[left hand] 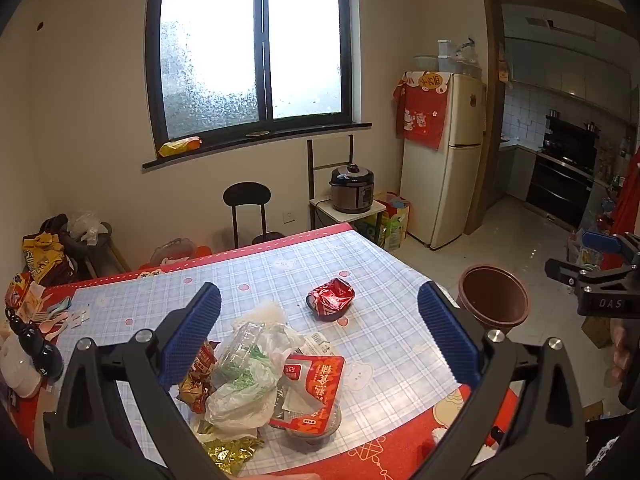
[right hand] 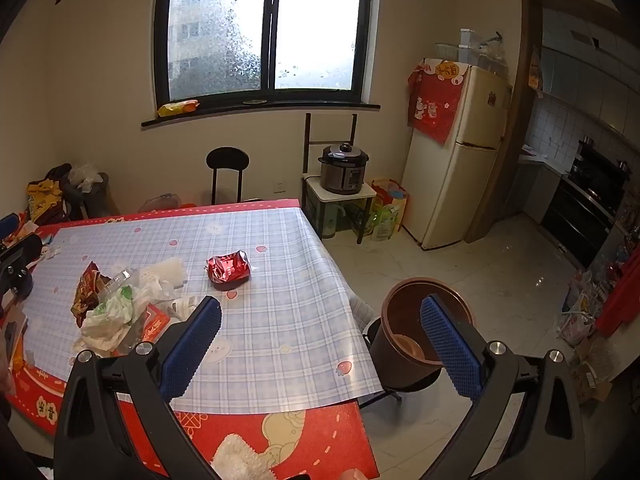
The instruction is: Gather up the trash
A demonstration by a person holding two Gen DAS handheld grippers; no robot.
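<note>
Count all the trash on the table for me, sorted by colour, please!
Red: 3 (crumpled red foil wrapper, red-lidded plastic food tub, red-brown snack bag)
White: 2 (white-green plastic bag, white foam net)
Clear: 1 (clear plastic clamshell box)
Gold: 1 (gold foil wrapper)
Total: 7

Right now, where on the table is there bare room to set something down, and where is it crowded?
Bare checked cloth runs from the crushed red can to the table's right edge by the brown bin, and along the far side toward the black chair. It is crowded at the trash pile under the open left claw, and along the cluttered left edge.
</note>
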